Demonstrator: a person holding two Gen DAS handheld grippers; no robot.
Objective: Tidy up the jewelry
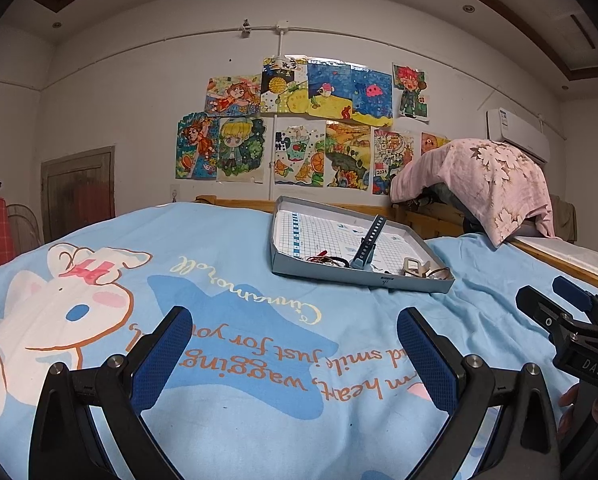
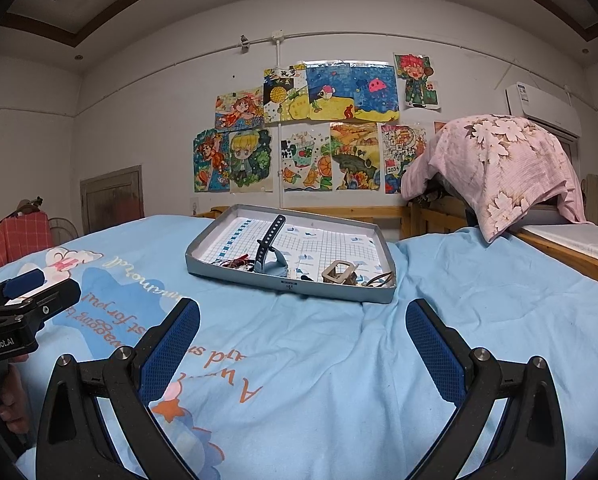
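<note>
A grey shallow tray (image 1: 323, 276) (image 2: 291, 283) with a grid-paper floor lies on the blue bedspread ahead of both grippers. In it stand a blue watch strap (image 1: 369, 242) (image 2: 269, 246), a tangle of red and dark pieces (image 1: 325, 259) (image 2: 237, 265), and a beige buckle-like piece (image 1: 413, 266) (image 2: 341, 273) with a thin hoop (image 2: 377, 280) beside it. My left gripper (image 1: 295, 340) is open and empty, well short of the tray. My right gripper (image 2: 303, 334) is open and empty, also short of the tray. Each gripper shows at the edge of the other's view.
The blue cartoon bedspread (image 1: 227, 320) (image 2: 479, 280) covers the whole near area. A wooden bed frame (image 2: 559, 248) and a pink floral cloth over a heap (image 1: 487, 184) (image 2: 499, 172) stand at the back right. Drawings hang on the far wall (image 1: 299, 128).
</note>
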